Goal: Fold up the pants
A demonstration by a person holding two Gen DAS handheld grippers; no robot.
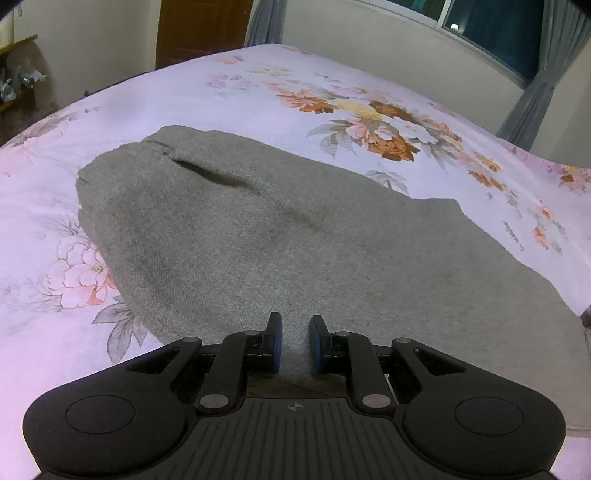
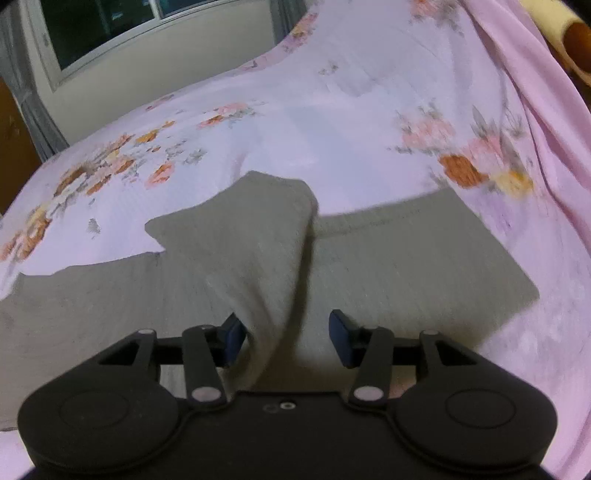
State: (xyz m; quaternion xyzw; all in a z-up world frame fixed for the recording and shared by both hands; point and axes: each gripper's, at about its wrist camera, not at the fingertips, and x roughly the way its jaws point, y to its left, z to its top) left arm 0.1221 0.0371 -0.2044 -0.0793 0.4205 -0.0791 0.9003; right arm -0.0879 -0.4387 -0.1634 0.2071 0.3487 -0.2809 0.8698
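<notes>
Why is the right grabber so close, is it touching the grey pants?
Touching. Right wrist view: a raised fold of the grey pants lies against the right gripper's left fingertip.

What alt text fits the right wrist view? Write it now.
Grey pants lie on a pink floral bedsheet, with a raised fold of the fabric running between the right gripper and its parted fingers. A dark window sits behind.

Bed (image 1: 332, 74) with pink floral sheet; cream walls (image 1: 369, 33); brown wooden door (image 1: 203, 29); dark window (image 1: 495, 33), grey curtains (image 1: 532, 92); shelf (image 1: 22, 74) at left.
</notes>
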